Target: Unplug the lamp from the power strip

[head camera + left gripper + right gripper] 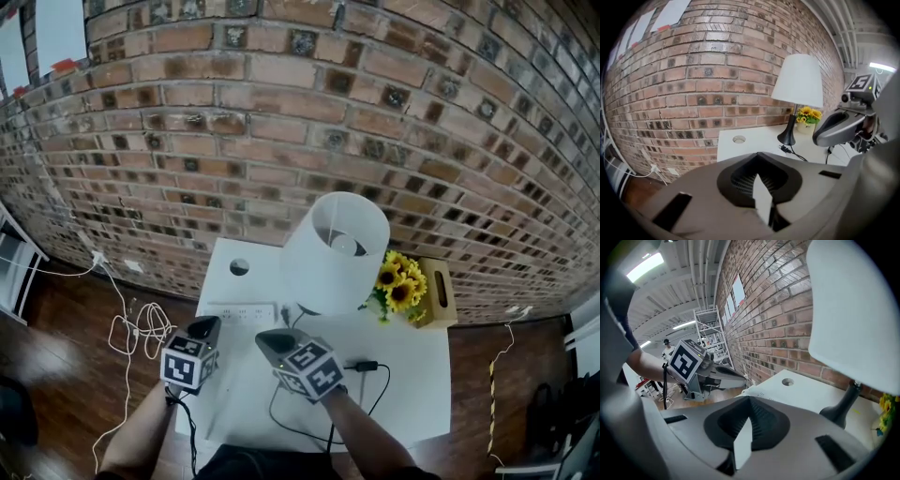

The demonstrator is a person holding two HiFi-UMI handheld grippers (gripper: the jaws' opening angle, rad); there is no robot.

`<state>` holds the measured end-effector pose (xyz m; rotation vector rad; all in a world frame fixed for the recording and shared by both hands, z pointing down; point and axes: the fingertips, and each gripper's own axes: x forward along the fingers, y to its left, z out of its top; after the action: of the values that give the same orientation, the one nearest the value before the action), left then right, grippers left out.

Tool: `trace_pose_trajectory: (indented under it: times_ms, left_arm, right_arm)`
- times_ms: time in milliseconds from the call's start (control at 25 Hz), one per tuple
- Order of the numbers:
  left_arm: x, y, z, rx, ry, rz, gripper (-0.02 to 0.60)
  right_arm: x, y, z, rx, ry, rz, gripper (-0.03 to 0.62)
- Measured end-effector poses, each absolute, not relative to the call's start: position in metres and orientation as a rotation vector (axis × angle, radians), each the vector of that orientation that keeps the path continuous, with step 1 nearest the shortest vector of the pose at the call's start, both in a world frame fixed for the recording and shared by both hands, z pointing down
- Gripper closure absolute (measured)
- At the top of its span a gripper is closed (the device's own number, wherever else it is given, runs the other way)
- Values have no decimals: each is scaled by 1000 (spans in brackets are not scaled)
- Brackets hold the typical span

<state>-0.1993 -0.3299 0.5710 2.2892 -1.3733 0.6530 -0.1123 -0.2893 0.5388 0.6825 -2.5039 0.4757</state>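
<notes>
A white table [412, 394] stands against a brick wall [309, 103]. At the table's back right corner are sunflowers [398, 281] beside a tan box [438, 292]. A round cable hole [239, 267] sits near its back left corner. Left of the table, loose white cords [136, 330] lie on the wooden floor [56, 347].

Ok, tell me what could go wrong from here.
The right gripper sits close to the tall lamp; a bump could tip it. The black cord loops loose on the table below both grippers and could snag. The left gripper and the right are shut, so neither can grasp anything yet.
</notes>
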Motion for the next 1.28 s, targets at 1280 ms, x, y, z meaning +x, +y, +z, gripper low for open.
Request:
trace_pose_trajectory:
  times_ms: [1280]
  left_arm:
    - [-181, -286, 477, 2436, -1307, 362, 566]
  right_arm:
    - [-131, -240, 460, 708, -2572, 296, 608]
